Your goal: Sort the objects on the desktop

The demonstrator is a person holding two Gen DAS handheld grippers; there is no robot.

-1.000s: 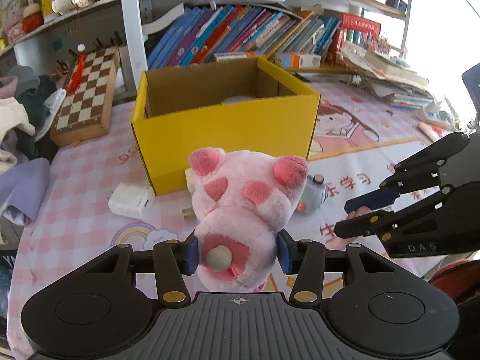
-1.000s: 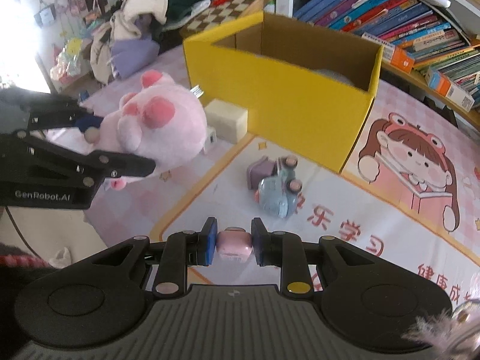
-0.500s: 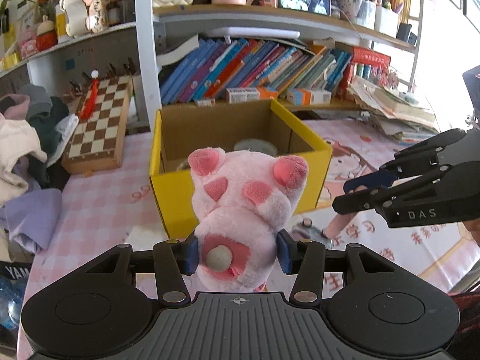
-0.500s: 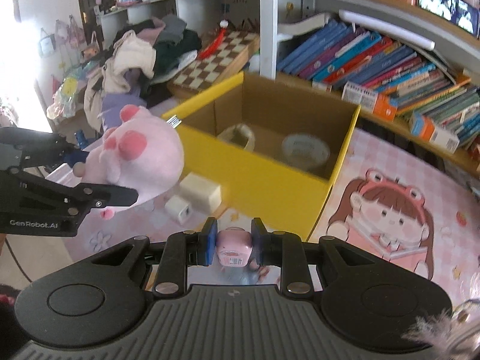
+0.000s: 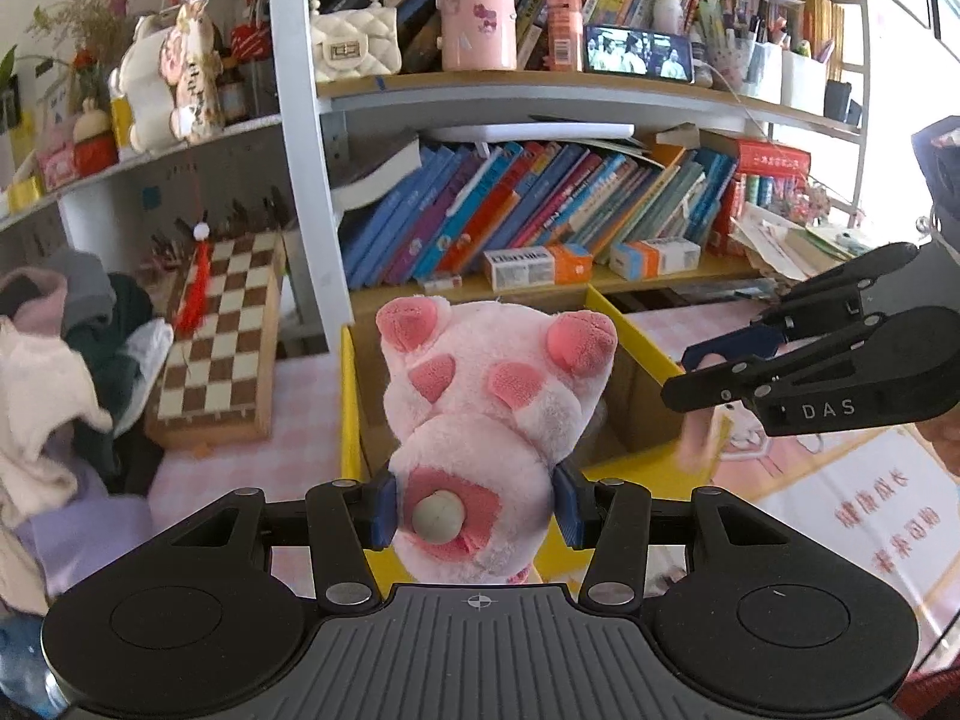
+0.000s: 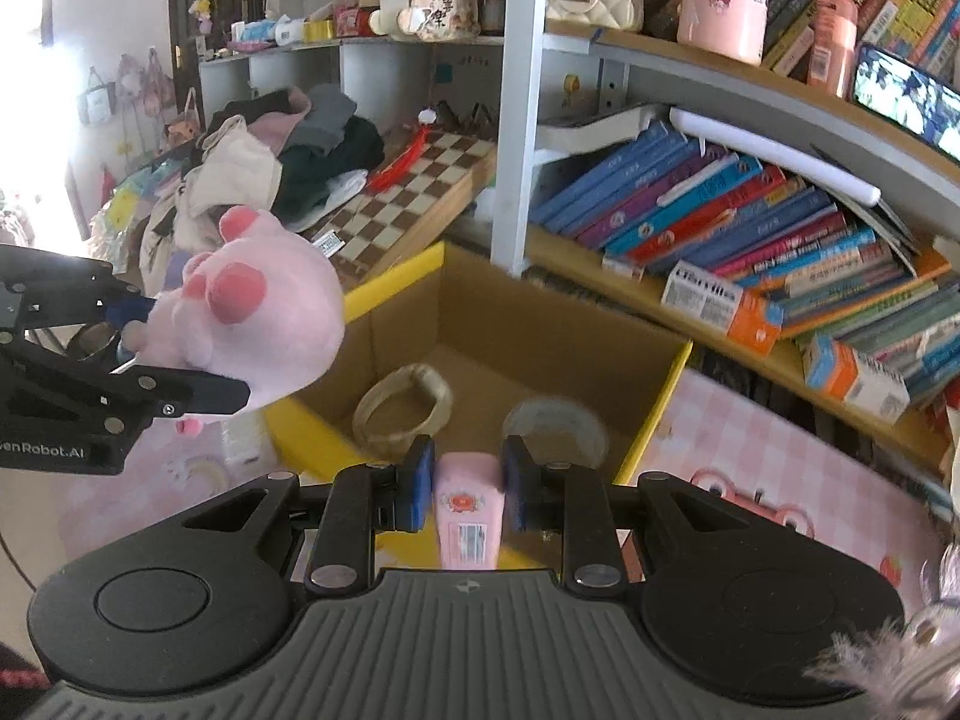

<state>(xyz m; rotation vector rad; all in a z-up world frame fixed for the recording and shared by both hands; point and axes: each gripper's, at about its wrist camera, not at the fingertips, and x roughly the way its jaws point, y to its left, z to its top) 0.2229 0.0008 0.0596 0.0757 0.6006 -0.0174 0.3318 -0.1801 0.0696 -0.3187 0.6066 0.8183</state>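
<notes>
We are lifting both loads higher than a second ago: our left gripper (image 5: pixel 474 510) is clamping the pink plush pig (image 5: pixel 489 414), our right gripper (image 6: pixel 465 483) is pinching a small pink box (image 6: pixel 468 510). The yellow cardboard box (image 6: pixel 654 414) is now lying open just ahead below, a woven ring (image 6: pixel 402 405) and a round lid (image 6: pixel 555 426) inside.

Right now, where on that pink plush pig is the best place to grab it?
Around its soft rump, either side of the tail, coming from behind. The pink plush pig squashes there, and the left gripper already clamps it so.

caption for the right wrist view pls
Right hand-held gripper carries a small pink box over the yellow box.
</notes>
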